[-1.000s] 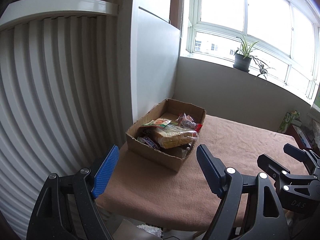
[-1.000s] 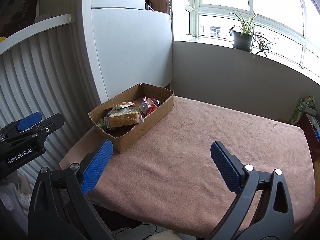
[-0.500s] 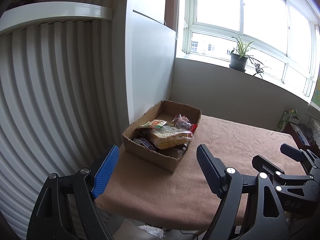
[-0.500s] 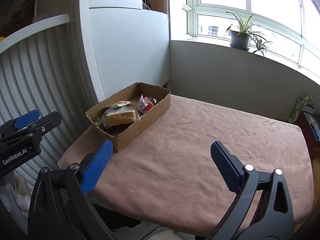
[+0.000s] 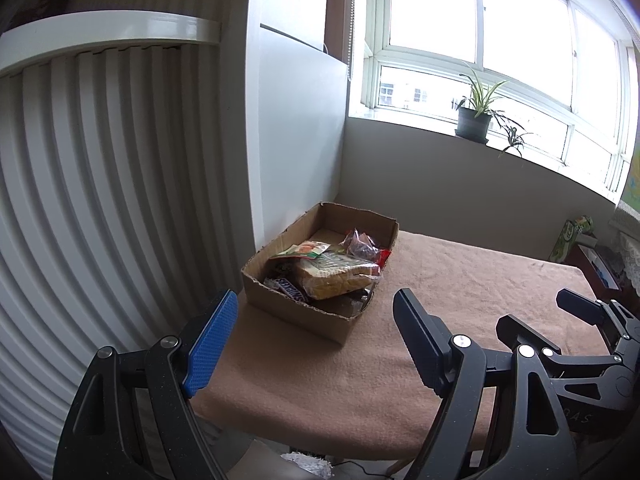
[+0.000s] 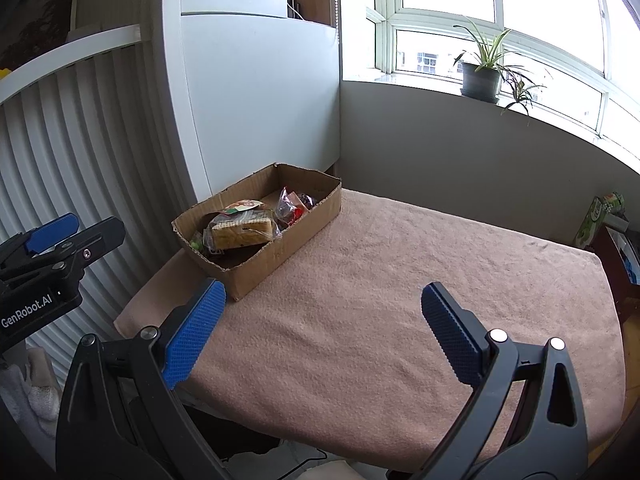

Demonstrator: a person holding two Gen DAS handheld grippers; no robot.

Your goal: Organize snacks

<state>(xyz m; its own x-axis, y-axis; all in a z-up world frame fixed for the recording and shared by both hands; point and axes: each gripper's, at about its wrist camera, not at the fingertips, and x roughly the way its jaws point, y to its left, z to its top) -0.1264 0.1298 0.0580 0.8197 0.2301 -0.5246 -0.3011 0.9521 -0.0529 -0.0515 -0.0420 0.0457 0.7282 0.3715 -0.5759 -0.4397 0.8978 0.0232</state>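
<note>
Between the earlier frames and this one the open brown cardboard box (image 5: 320, 280) slid slightly right and lower in my left view; nothing on the bench (image 6: 380, 280) itself shifted. Wrapped snacks filled the box: a clear-bagged yellow wafer stack (image 5: 336, 278) on top, a red-and-clear sweet bag (image 6: 290, 208) behind it. It sat at the far left corner of the pink-brown cloth-covered bench. I held my left gripper (image 5: 310, 344) and right gripper (image 6: 322, 328) near the front edge, both with jaws apart and empty.

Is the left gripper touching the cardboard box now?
Apart. In the right wrist view, the left gripper hangs off the table's left side, with ribbed wall visible between it and the cardboard box.
</note>
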